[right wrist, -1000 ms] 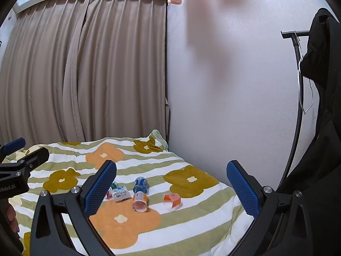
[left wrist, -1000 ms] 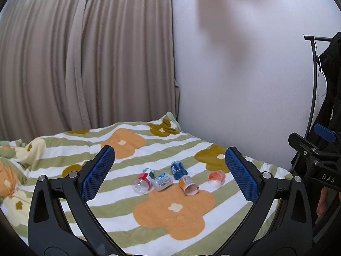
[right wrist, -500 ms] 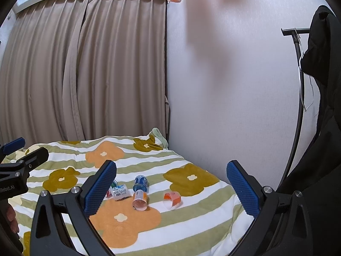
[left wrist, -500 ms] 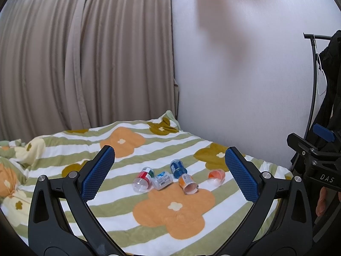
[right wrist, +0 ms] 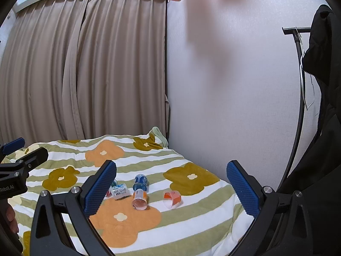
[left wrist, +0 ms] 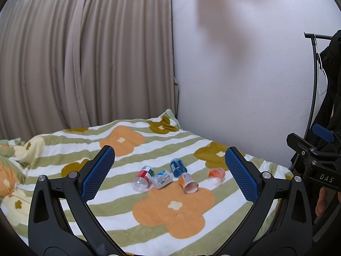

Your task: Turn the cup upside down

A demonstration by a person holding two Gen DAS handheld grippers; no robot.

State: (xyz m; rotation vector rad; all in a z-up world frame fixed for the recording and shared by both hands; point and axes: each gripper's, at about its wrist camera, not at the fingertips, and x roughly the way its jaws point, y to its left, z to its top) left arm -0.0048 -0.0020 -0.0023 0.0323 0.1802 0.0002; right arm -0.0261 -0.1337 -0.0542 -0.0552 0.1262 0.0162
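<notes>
Several small plastic cups lie on their sides on a flowered blanket (left wrist: 174, 211). In the left wrist view I see a red-green cup (left wrist: 142, 178), a white-labelled cup (left wrist: 162, 178), a blue cup (left wrist: 178, 167), an orange-labelled cup (left wrist: 188, 184) and an orange cup (left wrist: 216, 175) set apart to the right. The right wrist view shows the blue cup (right wrist: 140, 183), the orange-labelled cup (right wrist: 139, 199), the white-labelled cup (right wrist: 119, 192) and the orange cup (right wrist: 172, 198). My left gripper (left wrist: 169, 175) and my right gripper (right wrist: 171, 189) are both open, empty, and well short of the cups.
The bed meets a white wall (left wrist: 234, 74) on the right and beige curtains (left wrist: 85, 53) at the back. A black coat rack (right wrist: 298, 106) with a dark coat (right wrist: 326, 106) stands at the right. The other gripper shows at each view's edge.
Both grippers have drifted very slightly. The cups have not moved. Both grippers stay open.
</notes>
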